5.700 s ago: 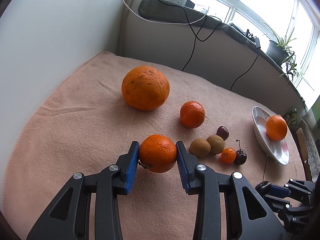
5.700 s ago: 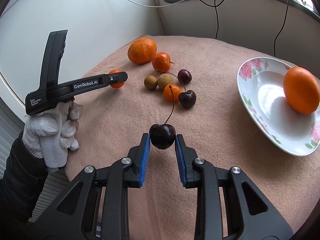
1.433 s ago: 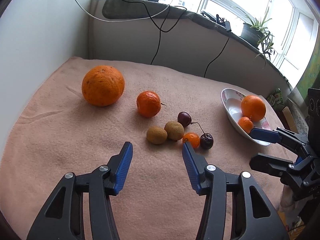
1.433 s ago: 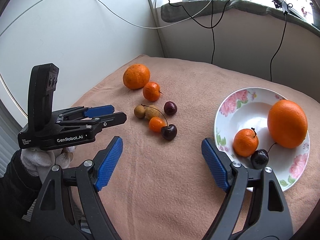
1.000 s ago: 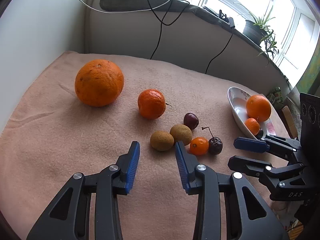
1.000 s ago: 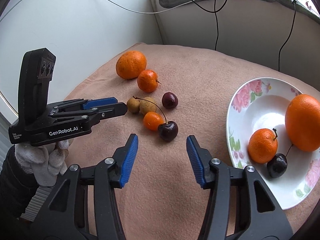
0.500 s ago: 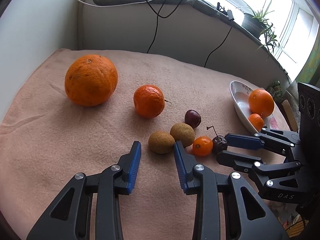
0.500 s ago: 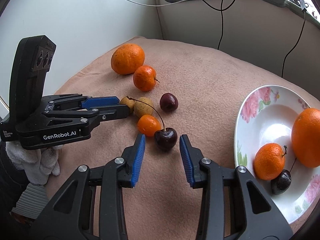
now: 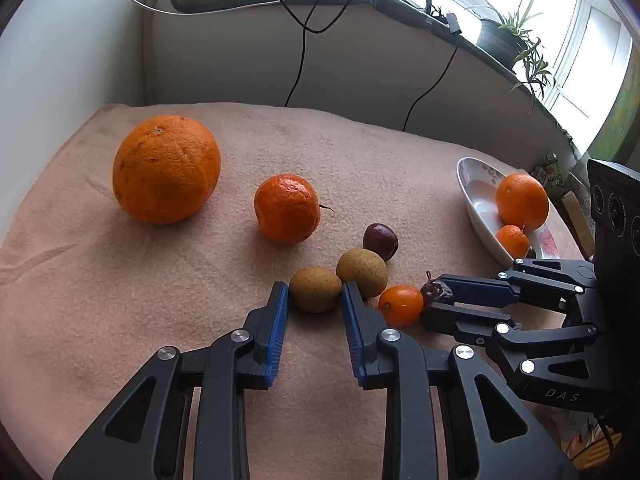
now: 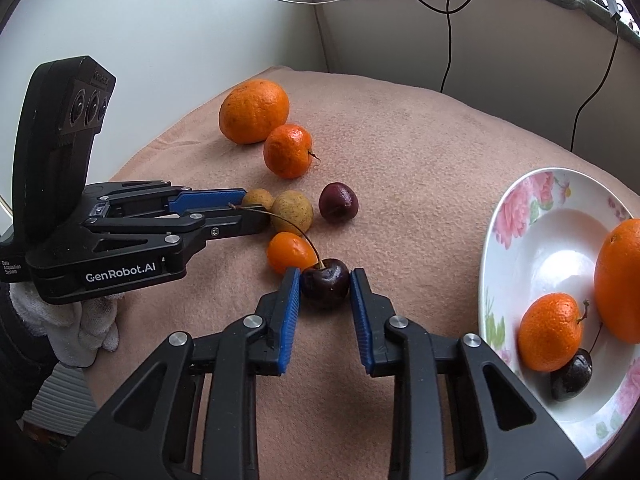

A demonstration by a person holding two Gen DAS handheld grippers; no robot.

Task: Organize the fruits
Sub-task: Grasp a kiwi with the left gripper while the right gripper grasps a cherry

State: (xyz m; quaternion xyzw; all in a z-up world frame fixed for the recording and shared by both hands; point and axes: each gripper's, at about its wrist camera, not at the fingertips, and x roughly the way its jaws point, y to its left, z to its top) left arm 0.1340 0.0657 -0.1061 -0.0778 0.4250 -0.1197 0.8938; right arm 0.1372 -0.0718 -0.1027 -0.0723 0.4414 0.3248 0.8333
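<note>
My left gripper (image 9: 315, 300) sits low centre of its frame, blue pads either side of a brown longan (image 9: 315, 289), touching or nearly so; I cannot tell if it is clamped. The longan is near-round, long axis running left-right. My right gripper (image 10: 325, 290) brackets a dark cherry (image 10: 325, 283) at mid-frame, pads at its flanks, grip unclear; stem arcs up-left. Flowered plate (image 10: 520, 216) at right edge holds an orange (image 10: 620, 284), a mandarin (image 10: 550, 332) and another cherry.
</note>
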